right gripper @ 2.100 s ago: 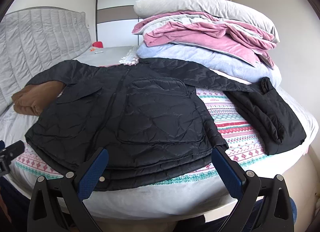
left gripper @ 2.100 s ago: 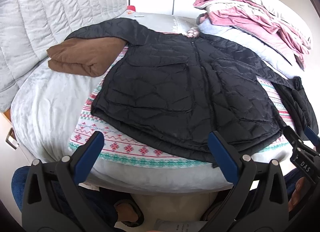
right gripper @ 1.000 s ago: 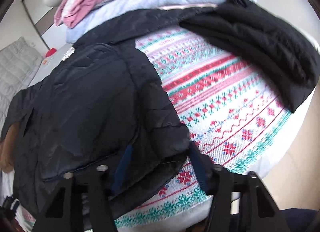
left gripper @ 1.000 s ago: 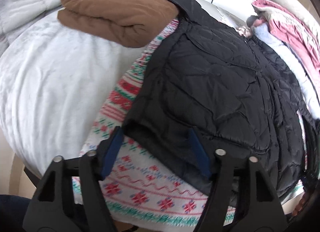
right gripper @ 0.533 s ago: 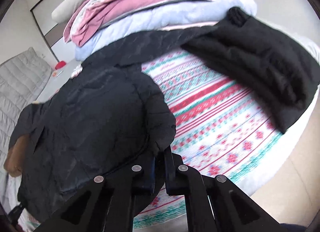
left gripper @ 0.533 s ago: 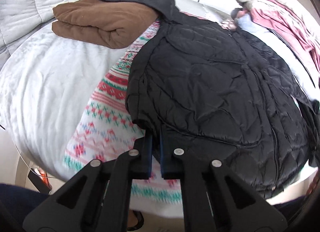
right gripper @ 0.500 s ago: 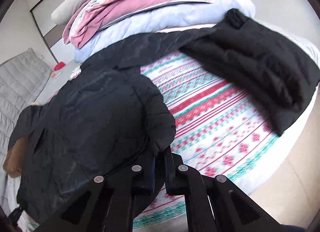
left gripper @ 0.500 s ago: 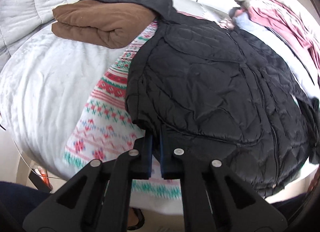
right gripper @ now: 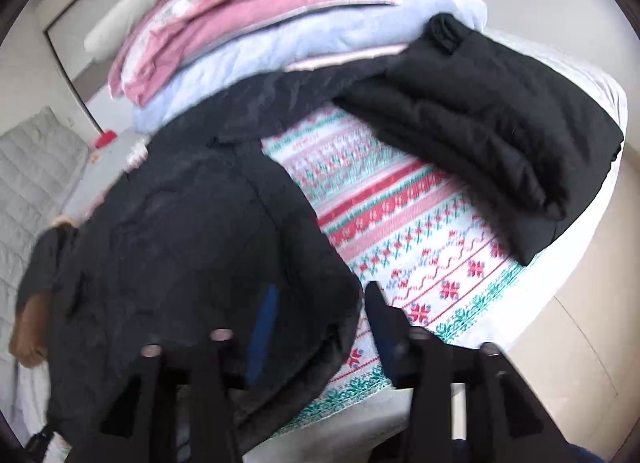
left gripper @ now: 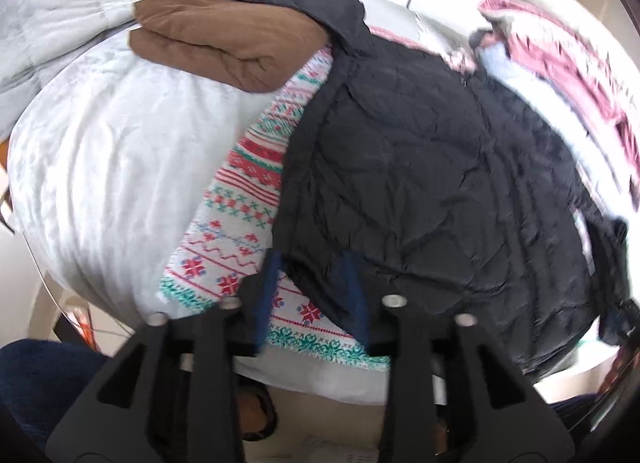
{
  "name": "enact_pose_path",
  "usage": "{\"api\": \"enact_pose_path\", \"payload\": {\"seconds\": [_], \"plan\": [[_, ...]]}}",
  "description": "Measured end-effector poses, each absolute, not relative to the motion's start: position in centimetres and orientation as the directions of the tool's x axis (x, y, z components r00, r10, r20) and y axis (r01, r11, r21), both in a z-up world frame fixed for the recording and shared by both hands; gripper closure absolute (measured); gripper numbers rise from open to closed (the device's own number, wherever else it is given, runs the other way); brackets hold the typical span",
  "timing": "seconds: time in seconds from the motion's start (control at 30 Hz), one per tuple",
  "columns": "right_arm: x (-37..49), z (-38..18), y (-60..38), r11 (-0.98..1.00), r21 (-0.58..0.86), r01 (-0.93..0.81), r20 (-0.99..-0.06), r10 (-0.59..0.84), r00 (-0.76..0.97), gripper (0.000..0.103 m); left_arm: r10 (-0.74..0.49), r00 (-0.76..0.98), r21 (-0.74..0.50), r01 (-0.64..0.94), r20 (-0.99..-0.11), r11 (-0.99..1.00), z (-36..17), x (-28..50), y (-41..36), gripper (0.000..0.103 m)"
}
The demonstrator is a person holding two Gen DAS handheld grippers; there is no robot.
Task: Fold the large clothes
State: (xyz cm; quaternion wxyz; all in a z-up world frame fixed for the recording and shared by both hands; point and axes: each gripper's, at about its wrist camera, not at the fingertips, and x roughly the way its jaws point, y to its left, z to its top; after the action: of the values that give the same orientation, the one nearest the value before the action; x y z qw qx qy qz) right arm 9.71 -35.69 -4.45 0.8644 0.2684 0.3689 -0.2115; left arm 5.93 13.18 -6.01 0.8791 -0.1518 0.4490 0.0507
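Observation:
A black quilted jacket [left gripper: 420,167] lies spread on a red-and-green patterned blanket [left gripper: 240,191] on the bed. My left gripper [left gripper: 310,263] is at the jacket's near left hem corner. Its jaws are opening, with the corner lying loosely between the blue pads [left gripper: 267,287]. In the right wrist view the jacket [right gripper: 192,231] fills the left half. My right gripper [right gripper: 322,287] is at the near right hem corner, jaws opening. Bunched hem sits between its fingers, and a strip of blanket [right gripper: 400,223] shows beside the right finger [right gripper: 380,319].
A folded brown garment [left gripper: 216,35] lies far left under the jacket's sleeve. A folded black garment [right gripper: 480,119] rests on the blanket at right. Behind it are stacked pink and pale-blue bedding [right gripper: 280,23]. The white bed cover [left gripper: 100,143] drops off near me. A person's sandalled foot [left gripper: 256,415] is below.
Half a second ago both grippers were clamped shut on the jacket's hem corners. Now both pairs of jaws stand apart, and the views have pulled back and up slightly.

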Motion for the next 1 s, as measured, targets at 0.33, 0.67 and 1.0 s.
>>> {"api": "enact_pose_path", "payload": {"seconds": [0.33,0.67,1.0], "plan": [[14.1,1.6,-38.7,0.770,0.403,0.495,-0.686,-0.103,0.720,0.024,-0.060,0.690,-0.306,-0.240,-0.721,0.921,0.4,10.1,12.1,0.020],[21.4,-1.1,-45.1,0.646,0.519,0.559,-0.690,-0.069,0.721,0.017,-0.124,0.647,-0.269,-0.131,-0.752,0.954,0.4,21.7,4.9,0.016],[26.0,-3.7,-50.3,0.556,0.579,0.596,-0.691,-0.052,0.721,0.017,-0.171,0.525,-0.259,-0.099,-0.834,0.961,-4.8,29.0,3.0,0.016]]}}
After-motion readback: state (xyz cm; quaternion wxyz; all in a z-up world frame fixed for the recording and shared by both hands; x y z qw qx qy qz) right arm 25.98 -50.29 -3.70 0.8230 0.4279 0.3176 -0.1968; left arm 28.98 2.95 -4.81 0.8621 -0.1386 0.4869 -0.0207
